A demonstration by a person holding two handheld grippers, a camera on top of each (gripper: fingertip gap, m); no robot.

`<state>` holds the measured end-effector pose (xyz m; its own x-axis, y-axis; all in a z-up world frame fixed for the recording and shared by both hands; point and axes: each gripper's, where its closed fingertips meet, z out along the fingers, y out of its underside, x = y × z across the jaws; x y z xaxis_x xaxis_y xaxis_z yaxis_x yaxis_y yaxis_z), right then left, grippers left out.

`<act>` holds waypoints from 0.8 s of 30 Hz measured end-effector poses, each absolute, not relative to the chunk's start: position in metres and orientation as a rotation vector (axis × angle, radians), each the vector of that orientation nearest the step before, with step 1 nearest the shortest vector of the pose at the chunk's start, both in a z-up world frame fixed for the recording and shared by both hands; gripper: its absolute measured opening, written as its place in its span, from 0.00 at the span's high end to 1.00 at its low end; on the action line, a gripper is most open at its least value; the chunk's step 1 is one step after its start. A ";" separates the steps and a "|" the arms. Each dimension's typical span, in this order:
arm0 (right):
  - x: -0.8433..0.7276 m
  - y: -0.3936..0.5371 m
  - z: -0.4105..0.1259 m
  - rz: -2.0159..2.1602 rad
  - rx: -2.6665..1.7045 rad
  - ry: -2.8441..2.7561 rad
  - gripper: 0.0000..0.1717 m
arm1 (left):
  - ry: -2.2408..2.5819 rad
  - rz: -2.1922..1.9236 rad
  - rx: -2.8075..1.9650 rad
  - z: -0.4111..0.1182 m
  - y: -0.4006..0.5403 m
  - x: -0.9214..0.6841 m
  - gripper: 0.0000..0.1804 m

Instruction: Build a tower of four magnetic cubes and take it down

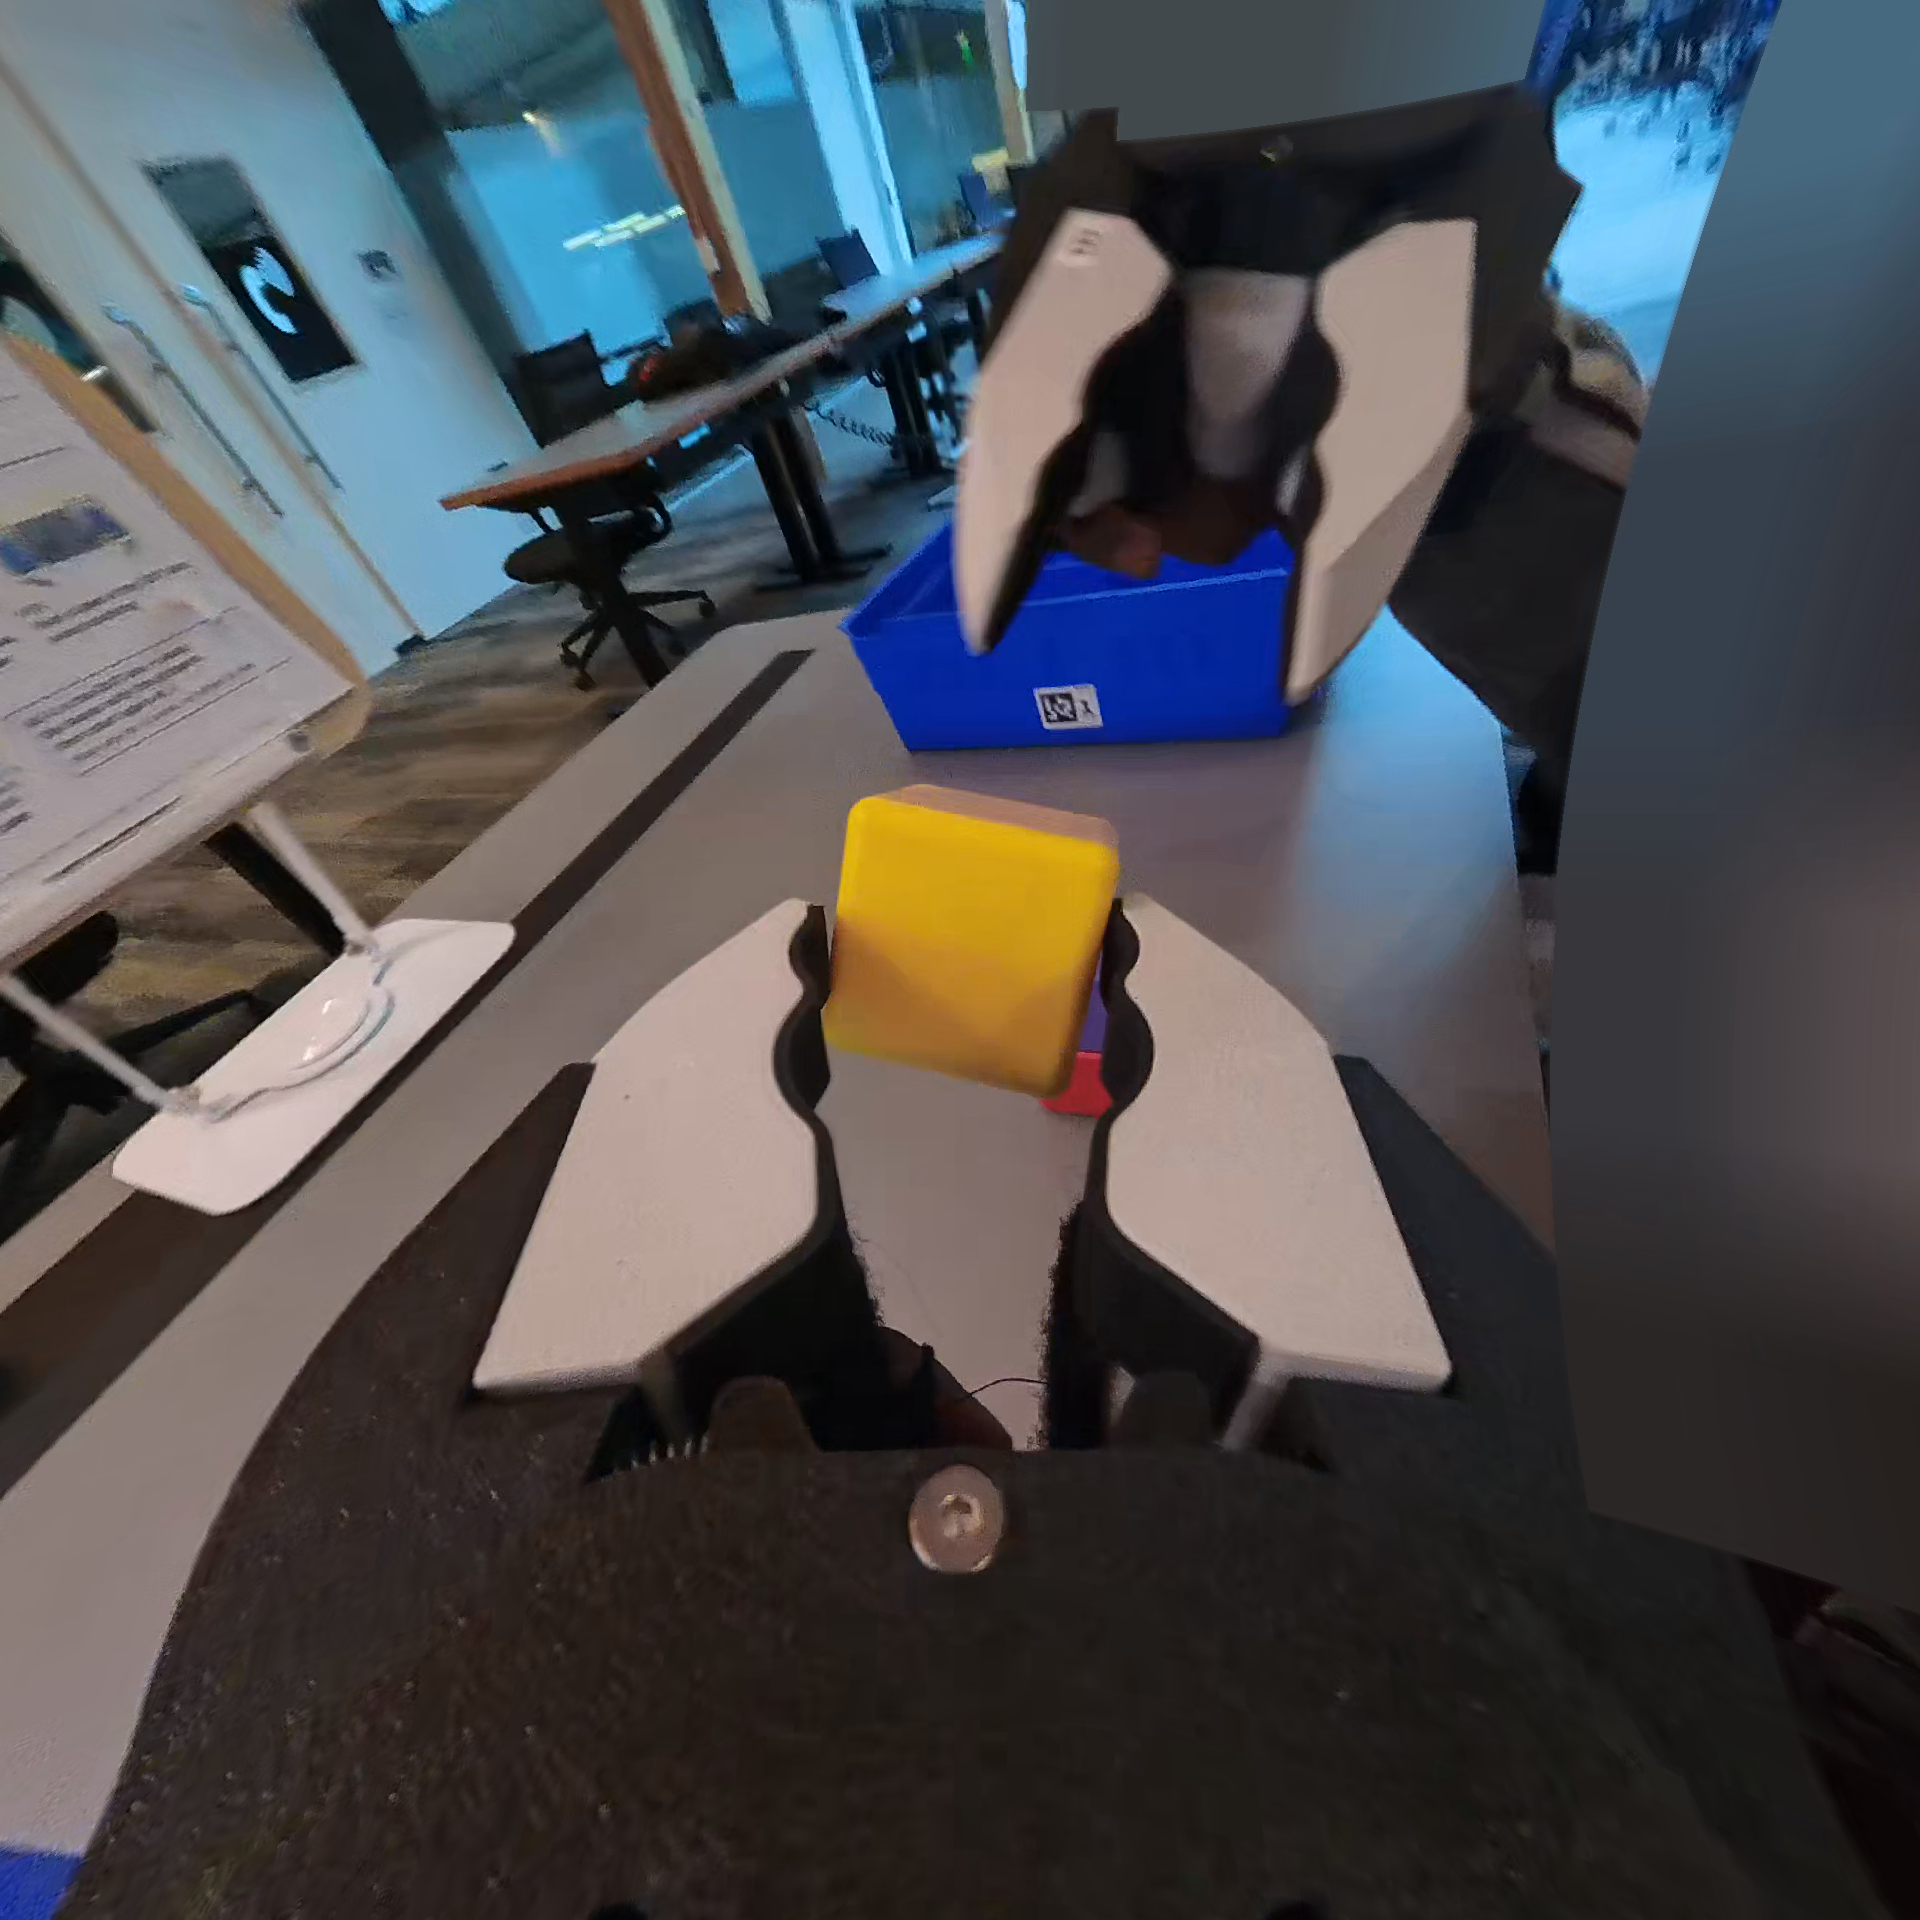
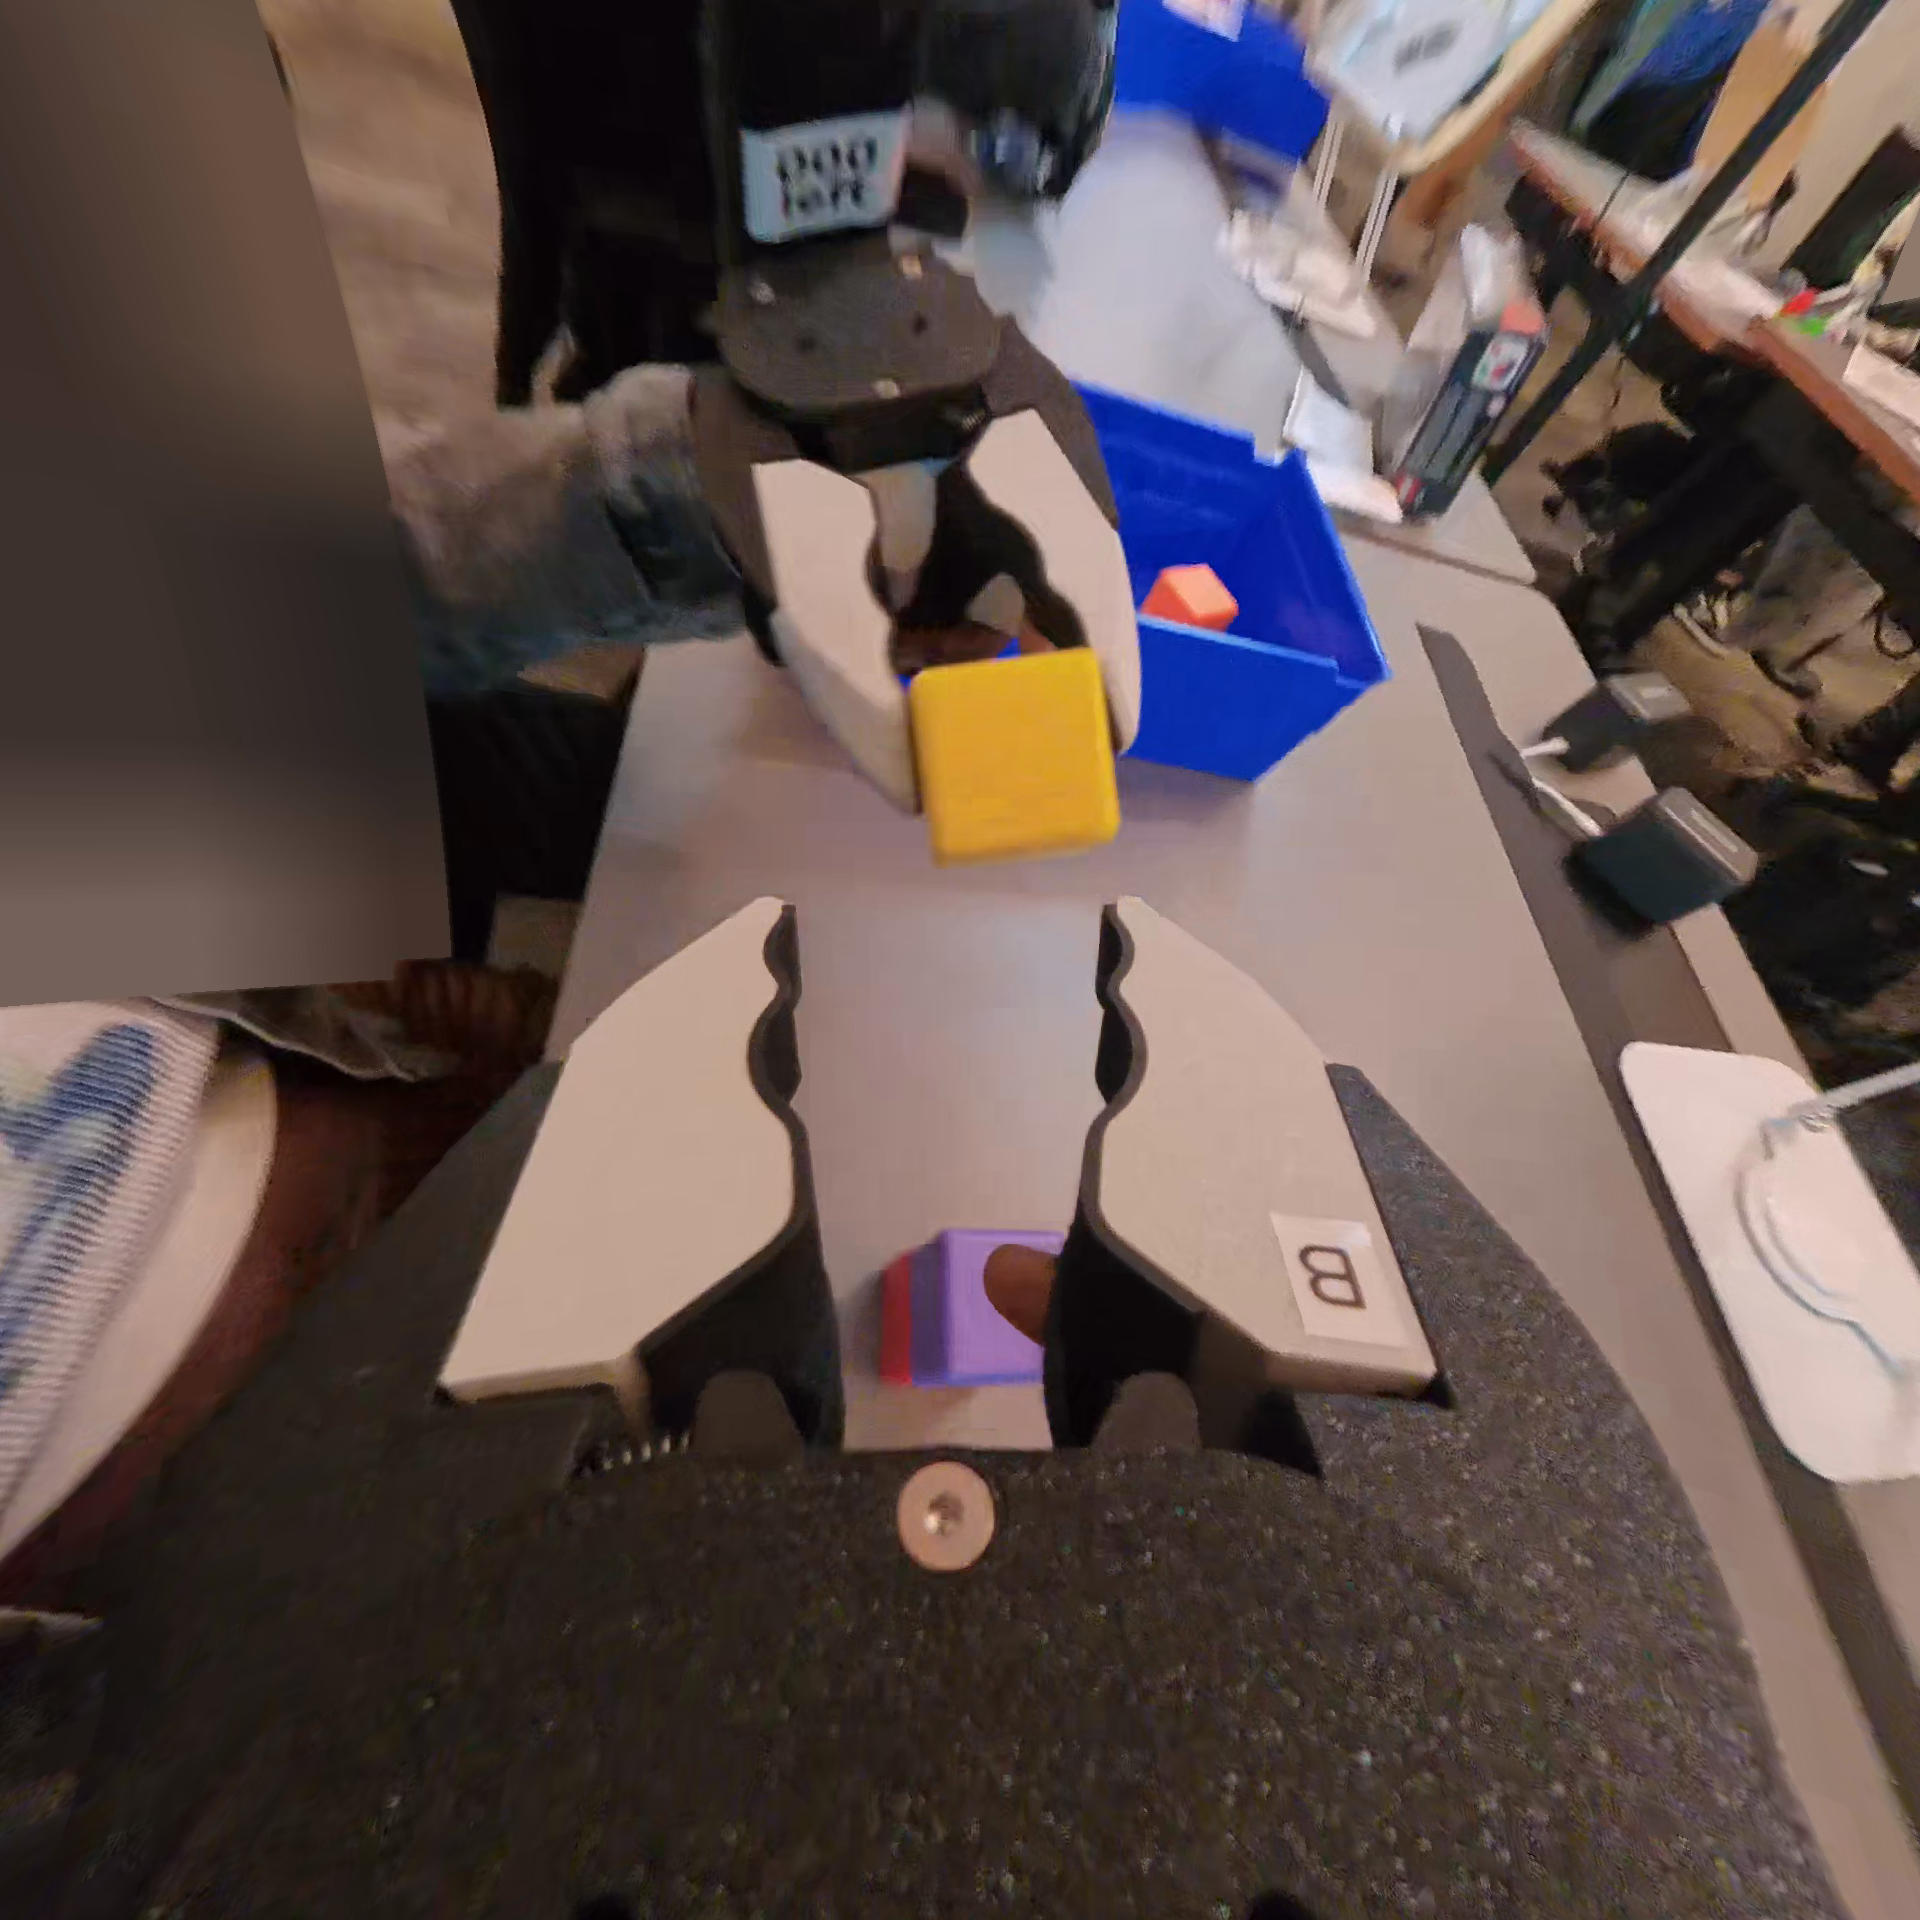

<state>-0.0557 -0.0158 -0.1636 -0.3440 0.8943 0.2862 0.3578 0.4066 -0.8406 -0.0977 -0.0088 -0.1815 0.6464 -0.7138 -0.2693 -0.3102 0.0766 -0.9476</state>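
Observation:
My left gripper [image 1: 966,935] is shut on a yellow cube [image 1: 971,940] and holds it above the grey table [image 1: 1351,883], both pads pressed on its sides. The right wrist view shows the same grasp, the yellow cube [image 2: 1013,753] between the left gripper's fingertips. A purple cube [image 2: 977,1309] sits on a red cube [image 2: 896,1320] on the table, below and between my right gripper's fingers. In the left wrist view the purple cube [image 1: 1093,1023] and red cube [image 1: 1081,1089] peek out behind the yellow one. My right gripper [image 2: 948,935] is open and empty, hanging above the table [image 1: 1138,660].
A blue bin [image 2: 1247,707] stands at the table's far end with an orange-red cube [image 2: 1190,597] inside; it also shows in the left wrist view [image 1: 1143,675]. A sign stand's white base [image 2: 1766,1247] and dark adapters [image 2: 1662,852] lie along the table's side. The left gripper's tips are roughly 6 centimetres from the right gripper's.

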 end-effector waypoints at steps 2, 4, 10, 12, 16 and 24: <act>-0.060 -0.014 -0.176 0.778 -1.094 -1.978 0.68 | 0.942 -0.359 -1.518 -0.185 -0.009 -0.082 0.72; -0.062 -0.014 -0.187 0.706 -1.089 -2.030 0.66 | 0.972 -0.351 -1.518 -0.186 -0.010 -0.073 0.72; -0.064 -0.017 -0.196 0.687 -1.056 -2.071 0.73 | 1.021 -0.360 -1.520 -0.190 -0.014 -0.064 0.72; -0.064 -0.019 -0.198 0.698 -1.041 -2.082 0.73 | 1.037 -0.353 -1.530 -0.193 -0.015 -0.064 0.72; -0.062 -0.024 -0.196 0.766 -0.989 -2.082 0.73 | 1.089 -0.354 -1.531 -0.198 -0.021 -0.063 0.72; -0.058 -0.027 -0.195 0.954 -0.986 -2.047 0.74 | 1.022 -0.416 -1.511 -0.205 -0.019 -0.061 0.73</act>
